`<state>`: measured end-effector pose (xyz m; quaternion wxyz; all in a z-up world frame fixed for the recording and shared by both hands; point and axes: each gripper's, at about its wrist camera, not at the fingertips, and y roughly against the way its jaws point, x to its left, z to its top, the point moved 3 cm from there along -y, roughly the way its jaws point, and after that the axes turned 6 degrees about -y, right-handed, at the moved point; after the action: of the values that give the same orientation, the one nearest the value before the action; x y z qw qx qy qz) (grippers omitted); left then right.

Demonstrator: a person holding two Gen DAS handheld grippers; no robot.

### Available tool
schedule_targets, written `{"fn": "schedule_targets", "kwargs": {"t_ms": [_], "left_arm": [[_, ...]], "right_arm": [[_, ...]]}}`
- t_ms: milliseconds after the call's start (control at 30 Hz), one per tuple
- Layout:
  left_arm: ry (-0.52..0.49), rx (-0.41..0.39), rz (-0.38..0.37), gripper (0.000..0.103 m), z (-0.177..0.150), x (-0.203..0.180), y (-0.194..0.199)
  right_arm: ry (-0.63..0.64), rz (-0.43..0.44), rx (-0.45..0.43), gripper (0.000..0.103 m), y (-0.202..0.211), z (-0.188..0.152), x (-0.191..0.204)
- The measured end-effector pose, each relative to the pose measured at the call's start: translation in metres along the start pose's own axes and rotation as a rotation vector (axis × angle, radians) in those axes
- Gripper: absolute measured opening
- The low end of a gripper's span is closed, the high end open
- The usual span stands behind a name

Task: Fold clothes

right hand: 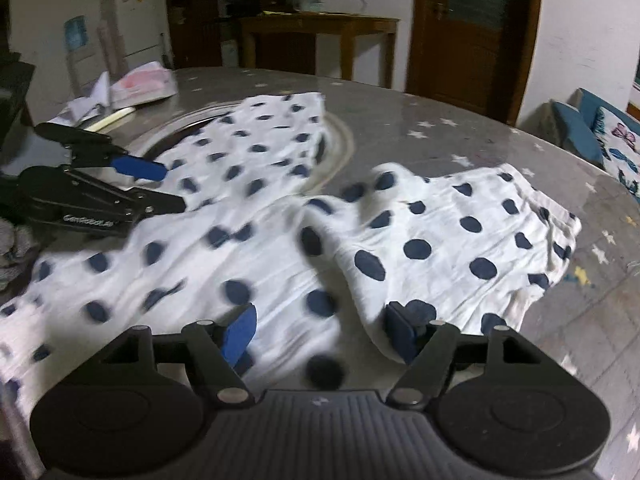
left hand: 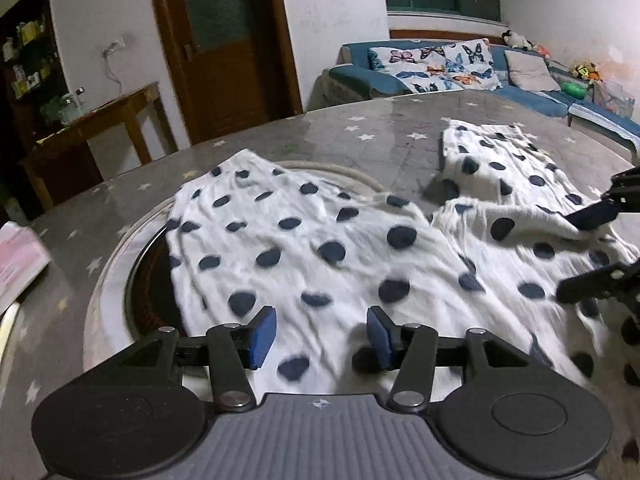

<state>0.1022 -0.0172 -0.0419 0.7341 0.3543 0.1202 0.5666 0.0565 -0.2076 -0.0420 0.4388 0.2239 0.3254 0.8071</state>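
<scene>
Hovering over the dotted garment (left hand: 304,248), both fingers (left hand: 276,326) (right hand: 244,328) gape empty, bare table (right hand: 460,136) beyond its edges.

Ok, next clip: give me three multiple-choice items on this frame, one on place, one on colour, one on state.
1. Where does the polka-dot garment lie?
A. on the sofa
B. on the star-patterned table
C. on the floor

2. What colour are the garment's dots?
A. red
B. green
C. dark blue

3. How do the jaws of the left gripper stand?
A. open, nothing between them
B. shut on the cloth
C. shut on a book

Answers:
1 B, the cloth spreads over the grey tabletop.
2 C, navy dots on white cloth.
3 A, the blue pads stand apart above the cloth.
</scene>
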Motion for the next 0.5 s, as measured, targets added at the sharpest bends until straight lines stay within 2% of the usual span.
{"fn": "schedule_targets", "kwargs": {"t_ms": [167, 267, 433, 500], "left_arm": [[-0.016, -0.042, 0.028, 0.055, -0.019, -0.004, 0.028], [-0.023, -0.045, 0.035, 0.055, -0.028, -0.006, 0.038], [-0.024, -0.084, 0.018, 0.055, -0.029, -0.017, 0.059], [-0.017, -0.100, -0.031, 0.055, -0.022, -0.024, 0.065]], "right_arm": [[0.067, 0.004, -0.012, 0.074, 0.024, -0.015, 0.023], [0.083, -0.039, -0.022, 0.076, 0.031, -0.019, 0.026], [-0.041, -0.076, -0.072, 0.076, 0.037, -0.004, -0.005], [-0.095, -0.089, -0.097, 0.076, 0.037, 0.008, -0.025]]}}
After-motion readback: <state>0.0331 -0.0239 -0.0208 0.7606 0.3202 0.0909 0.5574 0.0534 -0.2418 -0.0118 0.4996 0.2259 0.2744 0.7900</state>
